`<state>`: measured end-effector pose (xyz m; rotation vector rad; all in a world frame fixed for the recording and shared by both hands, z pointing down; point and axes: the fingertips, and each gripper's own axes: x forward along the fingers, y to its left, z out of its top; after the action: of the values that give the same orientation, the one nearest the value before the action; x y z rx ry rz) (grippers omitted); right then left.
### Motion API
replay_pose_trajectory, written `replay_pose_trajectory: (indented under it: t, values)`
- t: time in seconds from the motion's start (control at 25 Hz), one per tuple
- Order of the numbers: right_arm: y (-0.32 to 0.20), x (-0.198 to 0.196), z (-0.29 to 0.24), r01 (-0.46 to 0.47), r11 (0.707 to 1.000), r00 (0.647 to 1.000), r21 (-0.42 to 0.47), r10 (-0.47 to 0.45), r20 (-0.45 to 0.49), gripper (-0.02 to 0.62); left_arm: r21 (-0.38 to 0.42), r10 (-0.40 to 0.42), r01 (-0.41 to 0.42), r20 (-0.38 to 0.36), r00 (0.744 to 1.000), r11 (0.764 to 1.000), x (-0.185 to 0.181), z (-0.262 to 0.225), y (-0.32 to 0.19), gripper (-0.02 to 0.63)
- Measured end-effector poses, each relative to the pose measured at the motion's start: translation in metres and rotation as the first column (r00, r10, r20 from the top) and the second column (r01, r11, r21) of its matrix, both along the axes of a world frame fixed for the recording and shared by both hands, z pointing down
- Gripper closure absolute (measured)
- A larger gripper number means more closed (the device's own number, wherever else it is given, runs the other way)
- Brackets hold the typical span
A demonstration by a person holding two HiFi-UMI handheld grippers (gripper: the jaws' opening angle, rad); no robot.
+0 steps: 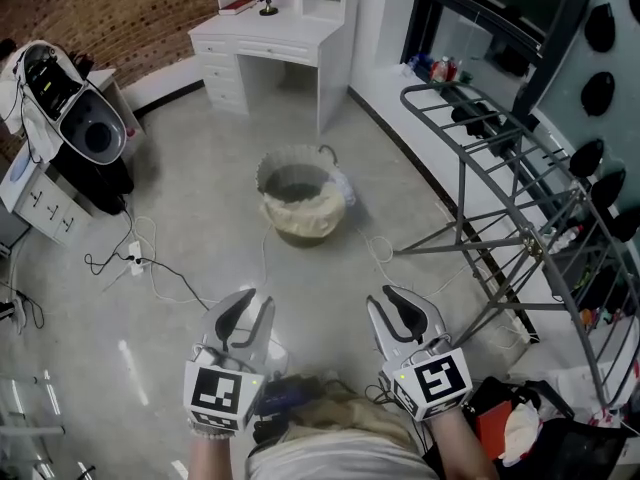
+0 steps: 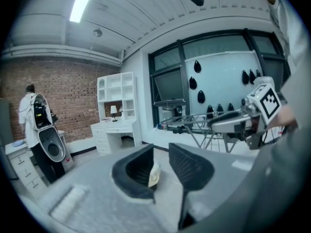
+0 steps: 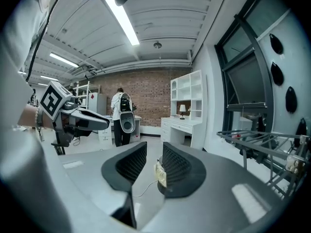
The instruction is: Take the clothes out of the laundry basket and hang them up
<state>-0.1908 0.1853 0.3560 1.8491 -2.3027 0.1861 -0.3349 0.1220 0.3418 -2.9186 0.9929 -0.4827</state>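
The laundry basket (image 1: pixel 300 200), round with a beige cloth liner, stands on the grey floor in the middle of the head view; inside it I see grey, but no separate garments. A grey metal drying rack (image 1: pixel 500 158) stands to its right, bare. My left gripper (image 1: pixel 250 313) and right gripper (image 1: pixel 395 308) hover low in the head view, well short of the basket, both open with nothing between their jaws. In the left gripper view the gripper (image 2: pixel 160 166) points toward the basket (image 2: pixel 153 174), small in the gap. The right gripper (image 3: pixel 154 166) likewise frames the basket (image 3: pixel 160 174).
A white desk (image 1: pixel 265 38) with shelves stands behind the basket. A black-and-white machine (image 1: pixel 80 118) and a drawer unit are at the left. A power strip (image 1: pixel 135 260) and cables lie on the floor. A dark bag (image 1: pixel 540 428) sits at the lower right.
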Motion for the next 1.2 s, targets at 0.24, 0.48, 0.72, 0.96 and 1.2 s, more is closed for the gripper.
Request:
replay_pose_trajectory:
  t: [0.24, 0.48, 0.72, 0.96, 1.2]
  values:
    - [0.002, 0.008, 0.005, 0.003, 1.0, 1.0, 0.0, -0.003, 0.005, 0.505, 0.011, 0.013, -0.013, 0.017, 1.0, 1.0, 0.013, 0.004, 0.003, 0.514]
    - [-0.013, 0.022, 0.009, -0.017, 1.0, 1.0, 0.007, 0.017, 0.01, 0.505, 0.018, 0.031, -0.032, 0.016, 0.999, 0.999, 0.027, 0.008, -0.014, 0.514]
    - [-0.053, 0.031, 0.014, -0.029, 1.0, 0.999, 0.009, 0.029, 0.015, 0.492, 0.018, 0.047, -0.048, 0.014, 0.999, 0.999, 0.034, 0.017, -0.057, 0.514]
    - [-0.114, 0.038, 0.022, -0.04, 0.999, 0.999, -0.019, 0.04, 0.018, 0.489, 0.001, 0.054, -0.054, 0.031, 0.998, 0.999, 0.038, 0.028, -0.128, 0.508]
    - [-0.198, 0.044, 0.026, -0.074, 0.996, 0.996, -0.051, 0.076, 0.038, 0.489, -0.034, 0.082, -0.081, 0.053, 0.995, 0.996, 0.042, 0.036, -0.211, 0.502]
